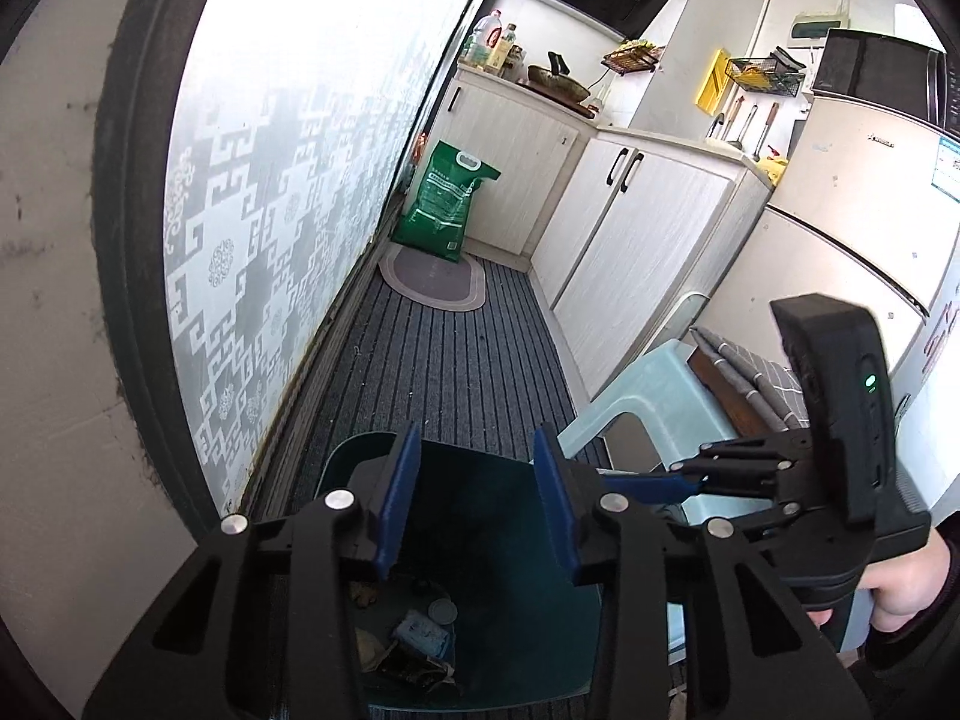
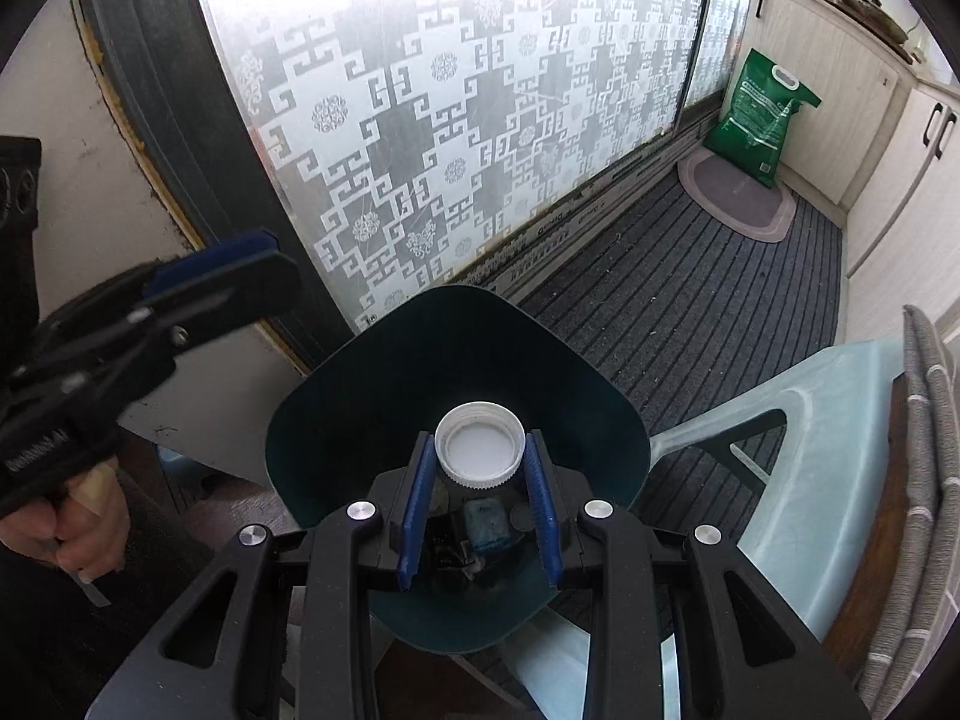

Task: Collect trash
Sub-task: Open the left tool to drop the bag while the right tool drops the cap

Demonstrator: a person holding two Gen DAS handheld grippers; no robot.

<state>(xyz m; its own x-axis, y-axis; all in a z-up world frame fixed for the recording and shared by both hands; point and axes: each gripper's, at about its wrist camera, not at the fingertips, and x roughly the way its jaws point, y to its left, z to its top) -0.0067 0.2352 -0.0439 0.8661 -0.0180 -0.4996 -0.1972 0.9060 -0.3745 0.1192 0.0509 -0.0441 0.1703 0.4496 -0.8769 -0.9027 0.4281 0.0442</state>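
The right tool grips a white plastic bottle cap between the tips of its blue fingers, open side facing the camera. The cap hangs directly over the mouth of a dark green trash bin standing on the striped floor mat, close to the patterned frosted glass door and beside a pale blue plastic stool. The left tool hovers over the same bin with its fingers spread apart, nothing between them. At the bin's bottom lie a crumpled blue wrapper, a round grey lid and other scraps. A green sack leans against the cabinet in the far corner of the floor.
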